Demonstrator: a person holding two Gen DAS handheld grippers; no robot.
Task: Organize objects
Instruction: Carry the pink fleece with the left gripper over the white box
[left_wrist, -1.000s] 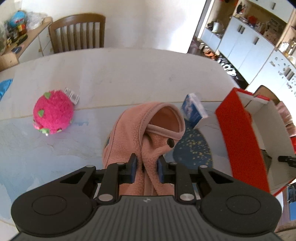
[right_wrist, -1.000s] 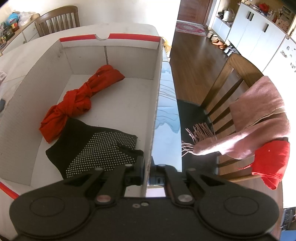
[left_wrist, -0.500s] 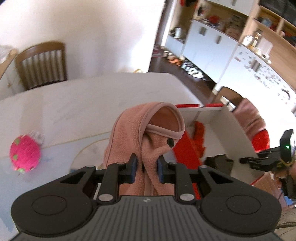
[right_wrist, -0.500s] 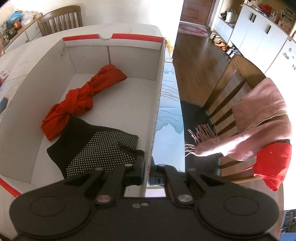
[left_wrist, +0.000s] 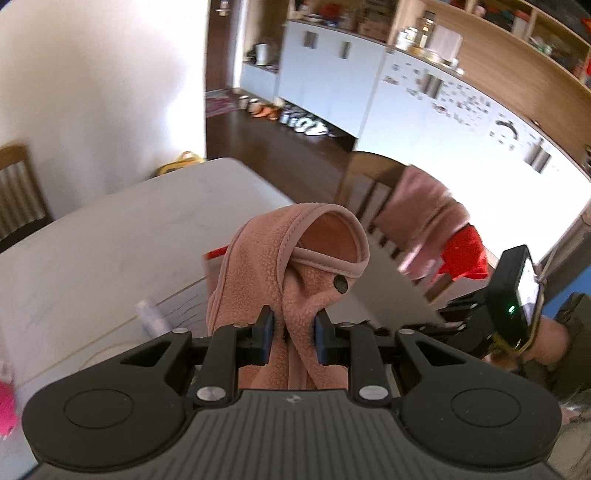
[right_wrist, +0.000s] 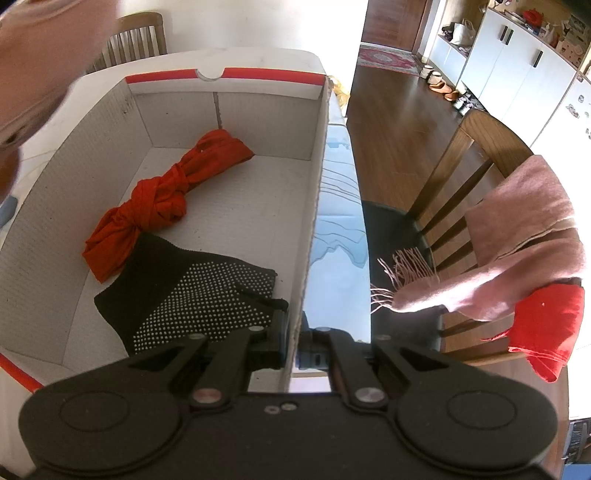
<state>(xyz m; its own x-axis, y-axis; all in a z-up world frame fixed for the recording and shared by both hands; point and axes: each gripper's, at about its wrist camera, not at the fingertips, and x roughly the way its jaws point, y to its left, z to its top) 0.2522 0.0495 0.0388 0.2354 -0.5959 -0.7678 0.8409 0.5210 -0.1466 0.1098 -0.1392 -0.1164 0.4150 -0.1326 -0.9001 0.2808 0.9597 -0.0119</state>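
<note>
My left gripper (left_wrist: 293, 334) is shut on a pink fleece hat (left_wrist: 291, 258) and holds it in the air over the table, near the box. The hat also shows blurred at the top left of the right wrist view (right_wrist: 40, 62). My right gripper (right_wrist: 293, 345) is shut on the right wall of a white cardboard box with a red rim (right_wrist: 317, 177). Inside the box lie a knotted red cloth (right_wrist: 159, 195) and a black dotted glove (right_wrist: 192, 288).
The white table (left_wrist: 110, 236) extends to the left. A wooden chair (right_wrist: 469, 173) with a pink scarf (right_wrist: 517, 236) and a red cloth (right_wrist: 546, 325) stands right of the table. A pink plush toy (left_wrist: 5, 410) shows at the left edge.
My left gripper has swung right and up with the pink hat, from over the table's middle to the box. The right gripper has kept its hold on the box wall.
</note>
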